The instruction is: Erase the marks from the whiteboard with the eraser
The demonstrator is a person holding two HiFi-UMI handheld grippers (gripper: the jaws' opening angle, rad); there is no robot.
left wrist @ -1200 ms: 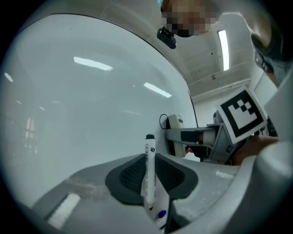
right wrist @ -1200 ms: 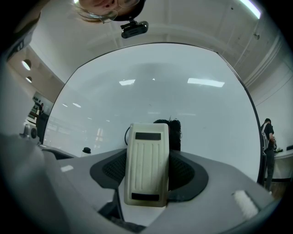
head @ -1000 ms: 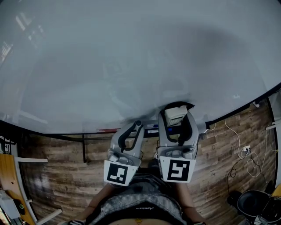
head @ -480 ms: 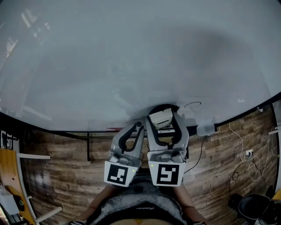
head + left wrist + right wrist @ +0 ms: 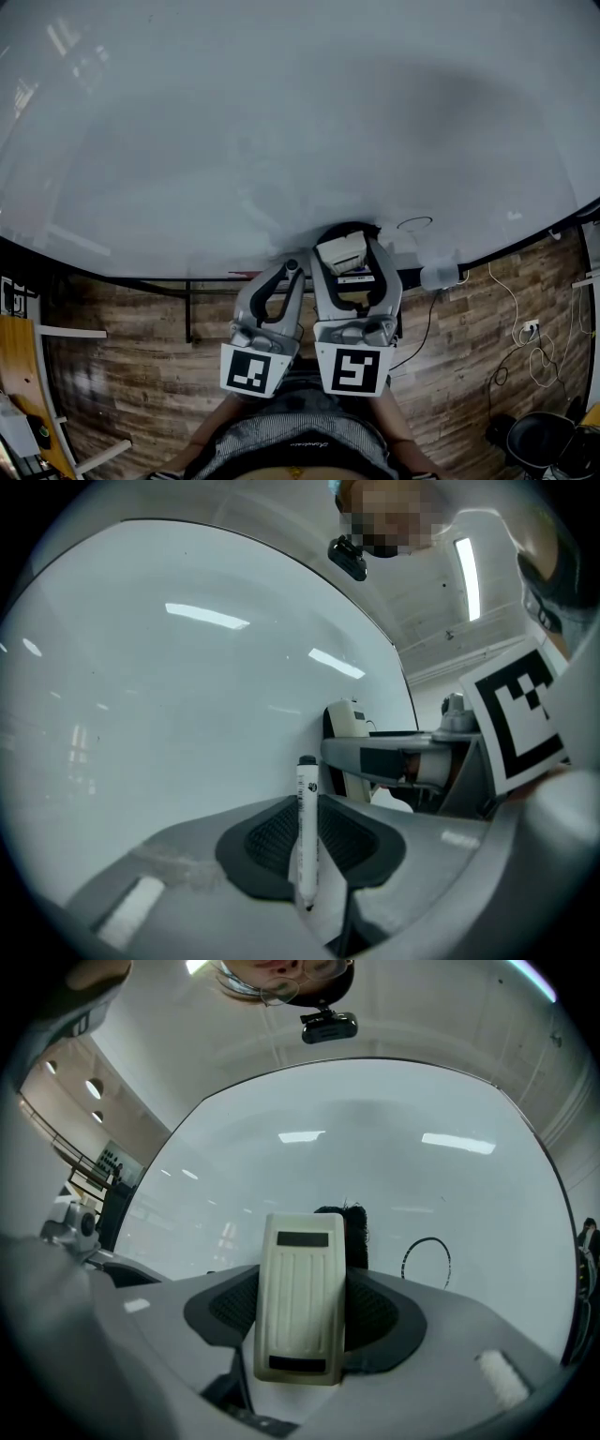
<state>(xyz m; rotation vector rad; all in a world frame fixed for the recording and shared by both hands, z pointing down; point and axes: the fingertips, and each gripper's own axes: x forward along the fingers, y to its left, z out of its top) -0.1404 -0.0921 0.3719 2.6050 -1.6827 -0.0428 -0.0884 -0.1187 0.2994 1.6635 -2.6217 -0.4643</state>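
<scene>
The right gripper (image 5: 302, 1312) clamps a cream ribbed plastic eraser (image 5: 342, 252) upright between both fingers, at lower centre of the head view, on the large whiteboard (image 5: 281, 122). A black drawn loop (image 5: 427, 1262) lies just right of it. The left gripper (image 5: 292, 267) grasps a thin white marker pen (image 5: 307, 825).

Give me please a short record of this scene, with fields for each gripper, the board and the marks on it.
left gripper: shut on a marker, which stands upright between the jaws
right gripper: shut on the eraser
board: whiteboard, mostly clean
marks: dark scribble, partly hidden behind the eraser; thin circle to its right
eraser touching the board: cannot tell
</scene>
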